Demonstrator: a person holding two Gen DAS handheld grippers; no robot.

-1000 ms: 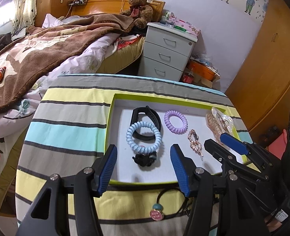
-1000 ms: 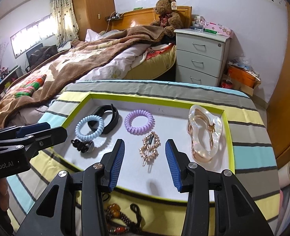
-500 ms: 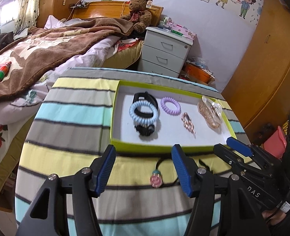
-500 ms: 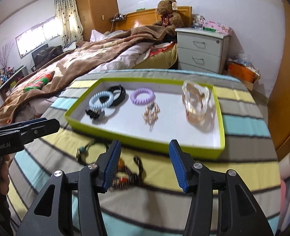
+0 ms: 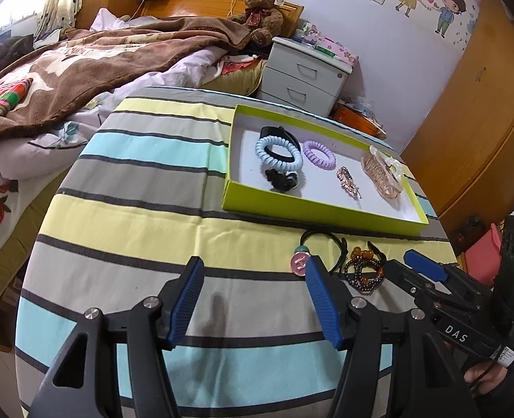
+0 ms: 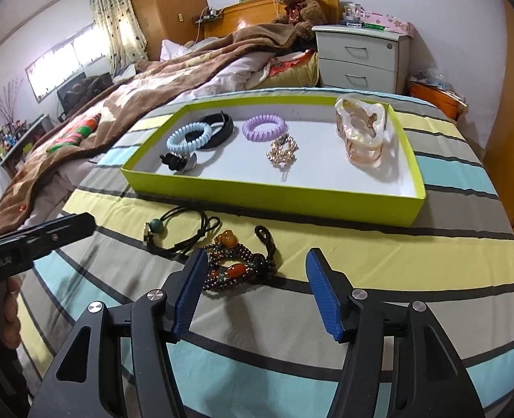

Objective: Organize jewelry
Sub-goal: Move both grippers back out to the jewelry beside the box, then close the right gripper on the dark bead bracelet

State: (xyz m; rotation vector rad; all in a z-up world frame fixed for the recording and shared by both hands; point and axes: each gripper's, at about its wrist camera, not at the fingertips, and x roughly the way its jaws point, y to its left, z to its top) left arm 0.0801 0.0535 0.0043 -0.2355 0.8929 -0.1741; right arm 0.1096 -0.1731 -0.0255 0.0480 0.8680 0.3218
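Striped cloth (image 6: 413,257) carries the two pieces not yet sorted, a beaded bracelet (image 6: 237,268) and corded pendant (image 6: 173,231), just before the tray (image 6: 274,200), likely awaiting pickup; right gripper (image 6: 255,291) and left gripper (image 5: 253,304) both gape wide, empty.

My left finger (image 6: 190,289) covers the near-left edge of the bead bracelet (image 6: 237,268); the black band (image 6: 218,129) sits half behind the blue coil (image 6: 189,136).

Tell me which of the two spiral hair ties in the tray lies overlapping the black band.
The light blue spiral hair tie: it overlaps the black band at the tray's left end. The purple one lies apart, touching neither.
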